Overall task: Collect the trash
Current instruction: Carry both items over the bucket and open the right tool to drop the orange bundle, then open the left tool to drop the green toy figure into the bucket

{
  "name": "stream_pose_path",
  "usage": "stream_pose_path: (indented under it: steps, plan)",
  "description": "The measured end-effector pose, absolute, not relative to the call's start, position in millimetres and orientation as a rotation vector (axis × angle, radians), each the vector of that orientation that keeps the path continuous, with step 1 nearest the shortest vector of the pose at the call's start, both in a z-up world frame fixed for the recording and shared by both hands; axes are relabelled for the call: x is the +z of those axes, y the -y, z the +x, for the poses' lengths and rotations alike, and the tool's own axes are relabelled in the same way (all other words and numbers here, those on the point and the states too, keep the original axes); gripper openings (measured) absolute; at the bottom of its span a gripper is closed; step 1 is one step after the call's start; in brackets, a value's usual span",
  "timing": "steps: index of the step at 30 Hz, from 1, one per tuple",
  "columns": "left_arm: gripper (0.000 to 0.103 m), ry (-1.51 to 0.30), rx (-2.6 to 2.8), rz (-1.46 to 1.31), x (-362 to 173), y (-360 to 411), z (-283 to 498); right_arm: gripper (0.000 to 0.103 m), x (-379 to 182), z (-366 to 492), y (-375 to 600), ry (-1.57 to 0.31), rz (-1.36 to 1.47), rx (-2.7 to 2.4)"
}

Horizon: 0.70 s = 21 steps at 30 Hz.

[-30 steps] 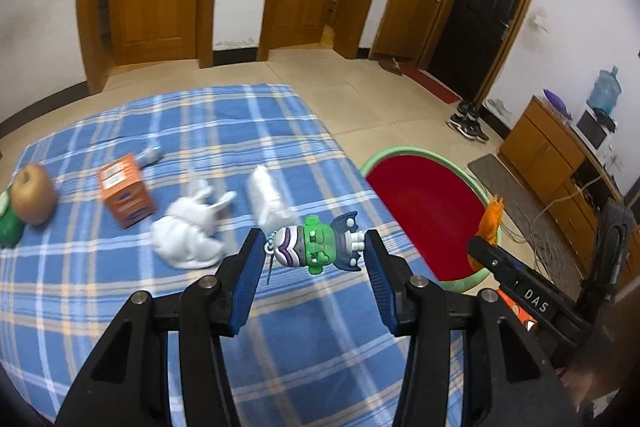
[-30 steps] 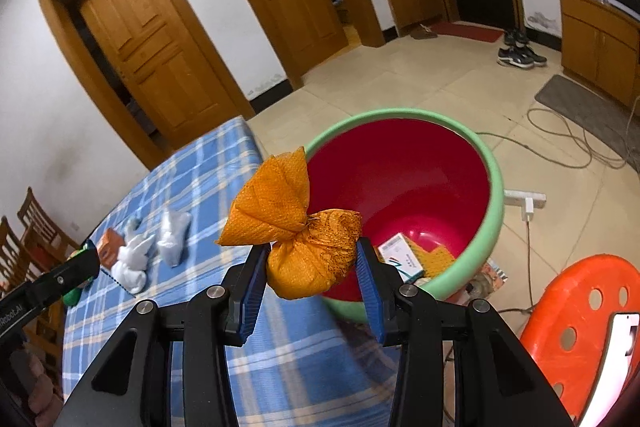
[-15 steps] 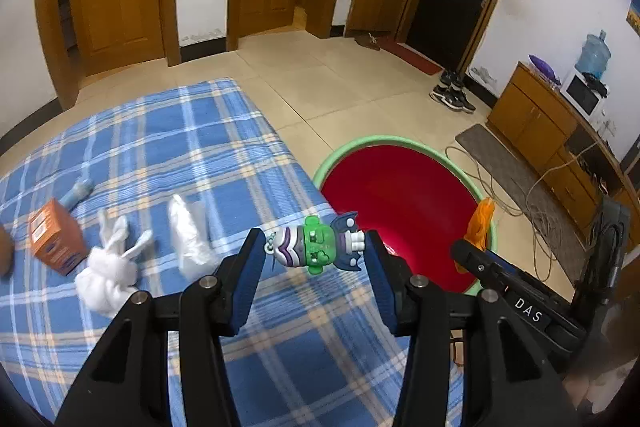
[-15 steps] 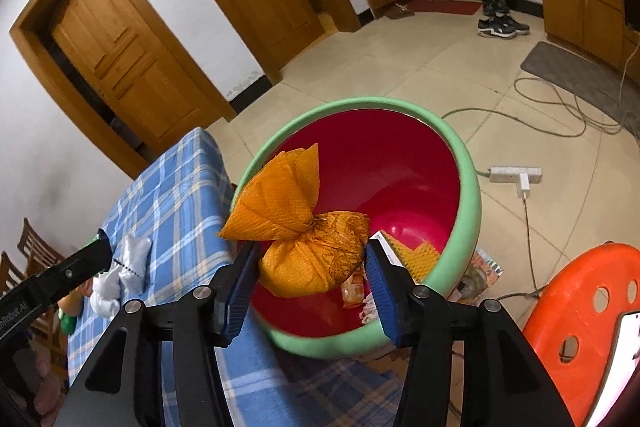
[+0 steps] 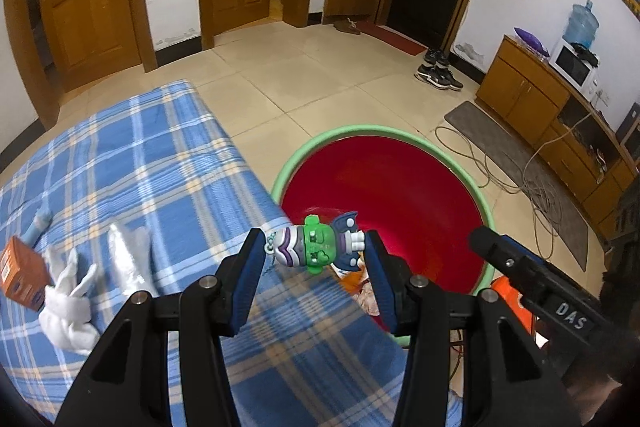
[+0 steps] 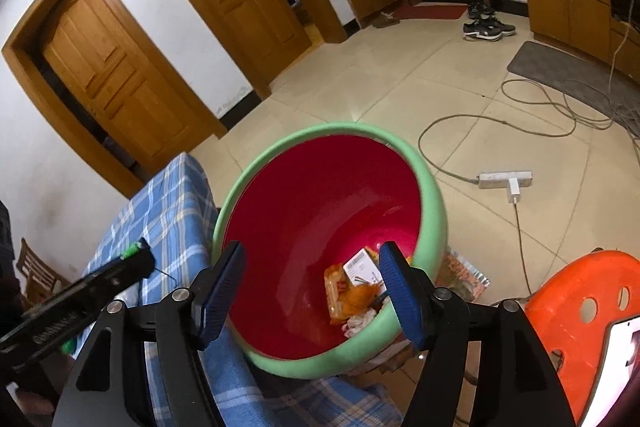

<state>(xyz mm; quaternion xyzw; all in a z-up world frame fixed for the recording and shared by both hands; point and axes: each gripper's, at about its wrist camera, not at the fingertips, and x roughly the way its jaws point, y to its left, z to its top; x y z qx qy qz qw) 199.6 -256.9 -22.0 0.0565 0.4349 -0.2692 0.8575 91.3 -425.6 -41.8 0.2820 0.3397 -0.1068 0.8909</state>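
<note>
My left gripper (image 5: 314,253) is shut on a small green and purple toy figure (image 5: 316,251), held over the table edge beside the green bin with a red inside (image 5: 384,135). My right gripper (image 6: 312,281) is open and empty above the same bin (image 6: 434,211). The orange bag (image 6: 358,297) lies at the bin's bottom among wrappers and a white card. A crumpled white tissue (image 5: 70,307), a clear plastic wrapper (image 5: 128,255) and an orange box (image 5: 22,277) lie on the blue plaid tablecloth (image 5: 160,167).
An orange plastic stool (image 6: 580,327) stands right of the bin. A power strip (image 6: 506,181) and cables lie on the tiled floor. A wooden cabinet (image 5: 524,91) lines the right wall. My right gripper shows in the left wrist view (image 5: 532,279).
My right gripper opened and the orange bag dropped into the bin. My left gripper carried the toy figure rightward to the table edge near the bin.
</note>
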Motion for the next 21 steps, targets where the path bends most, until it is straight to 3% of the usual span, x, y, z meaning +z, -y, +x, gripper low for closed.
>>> stream_pose_path:
  steps: [6,10,21]
  plan:
    - [0.051,-0.900,-0.599,0.118,-23.4,272.5,203.3,0.070,-43.5,91.6,431.6,-0.724,0.584,-0.238]
    - [0.062,-0.881,-0.609,0.101,-17.3,274.6,203.2,0.070,-43.1,89.0,435.4,-0.720,0.588,-0.245]
    - [0.063,-0.862,-0.558,0.090,-5.7,255.9,197.7,0.071,-28.8,81.7,425.0,-0.708,0.568,-0.233]
